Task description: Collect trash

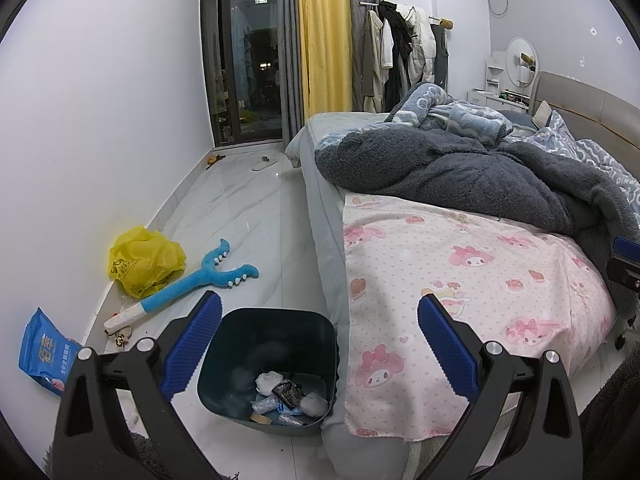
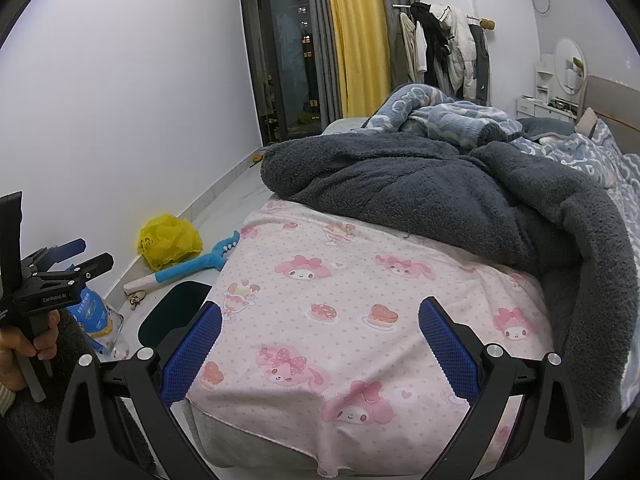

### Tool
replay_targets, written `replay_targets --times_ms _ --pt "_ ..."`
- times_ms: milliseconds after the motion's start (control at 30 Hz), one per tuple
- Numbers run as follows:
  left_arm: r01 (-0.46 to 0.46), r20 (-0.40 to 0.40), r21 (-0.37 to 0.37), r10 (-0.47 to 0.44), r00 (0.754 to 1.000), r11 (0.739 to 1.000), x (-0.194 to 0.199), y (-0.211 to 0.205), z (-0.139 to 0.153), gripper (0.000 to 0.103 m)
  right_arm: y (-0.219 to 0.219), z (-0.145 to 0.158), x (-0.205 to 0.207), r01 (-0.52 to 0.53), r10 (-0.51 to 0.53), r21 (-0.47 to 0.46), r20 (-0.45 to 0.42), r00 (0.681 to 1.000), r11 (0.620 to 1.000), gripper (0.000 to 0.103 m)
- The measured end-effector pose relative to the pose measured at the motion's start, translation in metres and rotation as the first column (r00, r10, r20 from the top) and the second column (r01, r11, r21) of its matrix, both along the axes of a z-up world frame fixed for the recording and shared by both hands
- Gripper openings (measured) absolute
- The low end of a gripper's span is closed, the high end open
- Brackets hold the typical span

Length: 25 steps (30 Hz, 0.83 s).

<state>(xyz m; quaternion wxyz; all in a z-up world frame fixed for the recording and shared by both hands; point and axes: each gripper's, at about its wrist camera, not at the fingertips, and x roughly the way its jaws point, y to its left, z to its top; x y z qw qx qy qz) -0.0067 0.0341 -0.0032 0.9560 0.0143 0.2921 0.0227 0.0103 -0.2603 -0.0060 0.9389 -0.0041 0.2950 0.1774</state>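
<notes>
Trash lies in 2 places: wrappers and wads already sit in the bin (image 1: 267, 364), which stands on the floor against the bed (image 1: 460, 280), and loose pieces remain along the wall, a yellow bag (image 1: 146, 264) and a blue packet (image 1: 42, 350). The left gripper (image 1: 319, 350) hangs released and empty above the bin, probably just after a drop. The right gripper (image 2: 320, 350), equally spread and empty, hovers over the pink sheet, likely waiting for the next pickup.
</notes>
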Motion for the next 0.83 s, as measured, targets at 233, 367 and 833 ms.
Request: replay_targets --times_ms 233,367,833 --pt "-0.001 -0.001 0.001 0.001 1.0 1.0 0.0002 0.0002 0.0001 0.1 0.0001 -0.0001 -0.0006 0.001 -0.001 -0.001 0.0 1.0 1.0 0.1" --pt "-0.002 0.0 0.002 0.002 1.0 1.0 0.0002 -0.0001 0.0001 0.1 0.0004 -0.0006 -0.0005 0.0 0.0 -0.001 -0.002 1.0 1.0 0.1" --pt "-0.016 -0.008 0.006 0.016 1.0 1.0 0.0035 0.0007 -0.0017 0.1 0.0015 -0.0009 -0.0009 0.002 -0.002 -0.001 -0.003 1.0 1.0 0.1"
